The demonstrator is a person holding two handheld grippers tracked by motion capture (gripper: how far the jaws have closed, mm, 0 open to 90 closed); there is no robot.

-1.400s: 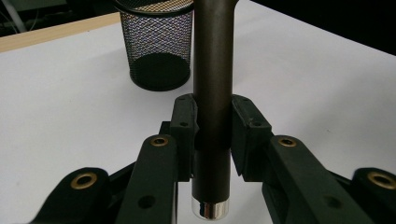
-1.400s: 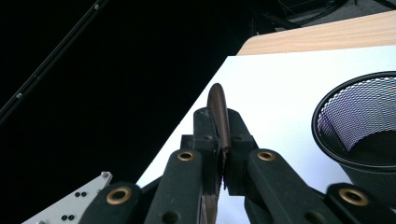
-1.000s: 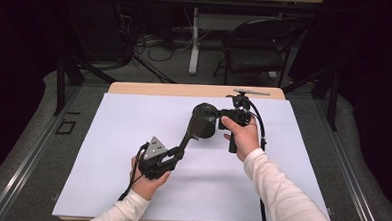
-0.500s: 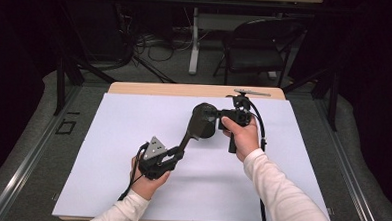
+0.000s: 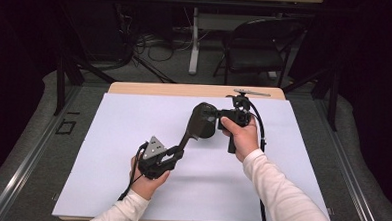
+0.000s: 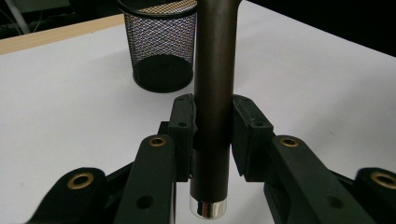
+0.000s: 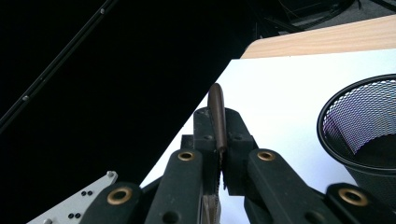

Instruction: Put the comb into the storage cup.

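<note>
White surface [image 5: 108, 136], dark room behind. Your left gripper [image 5: 168, 157] has its fingers clamped on the spatula [image 5: 193, 128] handle; your right gripper [image 5: 218, 116], at 1 o'clock from it, pinches the blade edge. Mesh cup [image 6: 161, 46] stands beyond. Keep both grips firm; release one before you tilt toward the cup.

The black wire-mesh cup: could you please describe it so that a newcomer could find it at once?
On the white table, look to the far side. The black wire-mesh cup stands upright there, round and open-topped. Its see-through mesh wall sets it apart from the solid dark spatula held before it.
</note>
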